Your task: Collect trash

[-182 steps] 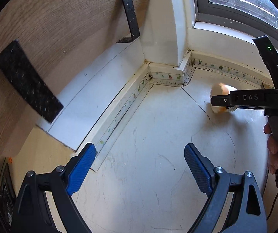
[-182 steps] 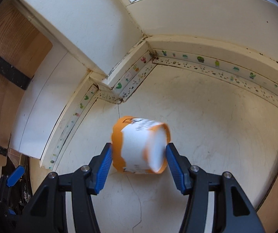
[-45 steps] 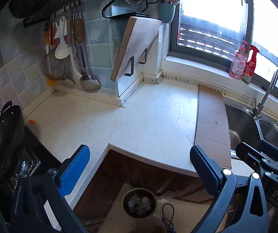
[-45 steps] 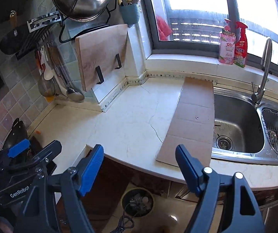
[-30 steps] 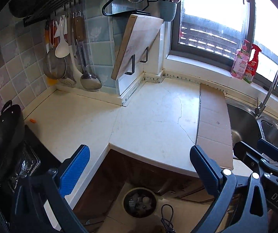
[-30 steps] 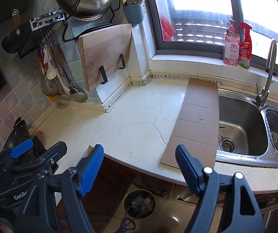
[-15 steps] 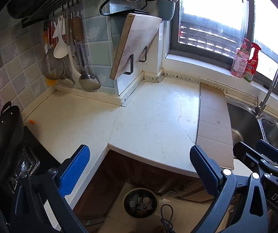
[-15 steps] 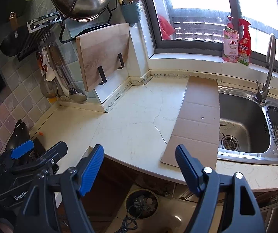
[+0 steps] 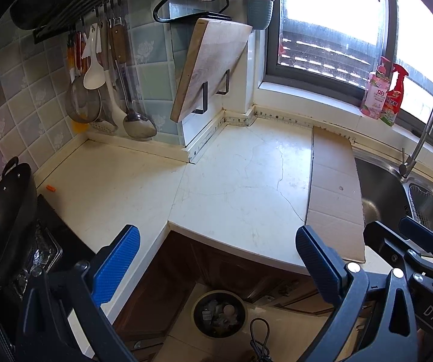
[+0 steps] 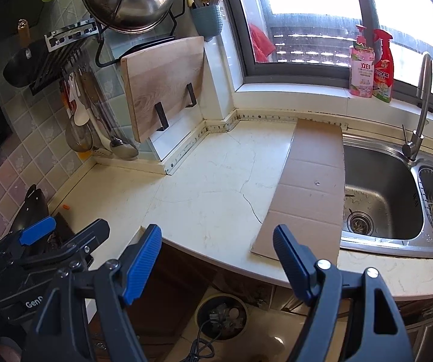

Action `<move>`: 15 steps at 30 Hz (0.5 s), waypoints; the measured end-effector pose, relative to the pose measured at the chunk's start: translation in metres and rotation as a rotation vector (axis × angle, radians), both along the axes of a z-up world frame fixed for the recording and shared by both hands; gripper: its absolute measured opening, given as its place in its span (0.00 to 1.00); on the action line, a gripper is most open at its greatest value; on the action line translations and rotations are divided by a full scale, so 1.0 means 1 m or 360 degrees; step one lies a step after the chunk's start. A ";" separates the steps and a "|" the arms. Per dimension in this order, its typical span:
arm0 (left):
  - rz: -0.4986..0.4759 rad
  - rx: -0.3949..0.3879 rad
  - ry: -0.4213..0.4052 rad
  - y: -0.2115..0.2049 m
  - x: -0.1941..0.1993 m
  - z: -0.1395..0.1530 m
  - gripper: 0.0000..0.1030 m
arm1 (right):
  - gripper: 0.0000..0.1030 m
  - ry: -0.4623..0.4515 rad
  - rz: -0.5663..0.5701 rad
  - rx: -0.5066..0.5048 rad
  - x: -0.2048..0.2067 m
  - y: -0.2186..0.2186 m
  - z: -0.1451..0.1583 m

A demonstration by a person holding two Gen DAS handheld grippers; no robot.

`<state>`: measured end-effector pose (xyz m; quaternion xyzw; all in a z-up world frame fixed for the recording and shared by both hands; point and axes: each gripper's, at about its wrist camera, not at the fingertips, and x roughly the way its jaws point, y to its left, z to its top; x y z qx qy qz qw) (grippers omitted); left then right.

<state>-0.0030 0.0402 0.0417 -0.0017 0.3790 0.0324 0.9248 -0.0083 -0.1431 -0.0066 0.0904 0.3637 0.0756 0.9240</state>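
A round trash bin point(image 9: 219, 313) point(image 10: 222, 312) with scraps inside stands on the floor below the counter's front edge. My left gripper point(image 9: 216, 256) hangs open above it, nothing between its blue pads. My right gripper point(image 10: 216, 256) is also open and empty, held above the same bin. Each gripper shows in the other's view: the right one point(image 9: 412, 250) at the lower right, the left one point(image 10: 44, 241) at the lower left. A small orange scrap point(image 9: 51, 189) point(image 10: 65, 207) lies on the cream countertop point(image 9: 231, 181) near the stove.
A flat cardboard sheet point(image 10: 310, 187) lies beside the steel sink point(image 10: 379, 193). A wooden cutting board point(image 9: 210, 66) leans in a rack at the back, with ladles hanging left of it. A black wok point(image 9: 2, 220) sits on the stove. Two spray bottles point(image 10: 370, 63) stand on the windowsill.
Six seconds ago my right gripper was closing around an orange-and-white cup in the counter's corner; now both grippers are pulled back, open and empty. Over the last second, only slight drift.
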 end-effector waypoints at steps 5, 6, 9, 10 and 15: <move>-0.0008 -0.0001 0.0000 0.001 0.001 0.000 0.99 | 0.75 -0.0008 0.0003 -0.0003 0.002 -0.001 0.001; -0.0010 -0.0001 0.0001 0.001 0.001 0.000 0.99 | 0.75 -0.0009 0.0005 -0.0003 0.003 -0.002 0.001; -0.0009 0.0002 0.0000 0.001 0.001 0.000 0.99 | 0.75 -0.0009 0.0007 -0.0002 0.004 -0.003 0.001; -0.0008 0.0003 0.0000 0.000 0.001 -0.001 0.99 | 0.75 -0.0010 0.0007 -0.0001 0.005 -0.004 0.001; 0.0001 0.0006 0.0013 -0.006 0.006 -0.002 0.99 | 0.75 0.0001 0.0016 0.0009 0.009 -0.009 0.000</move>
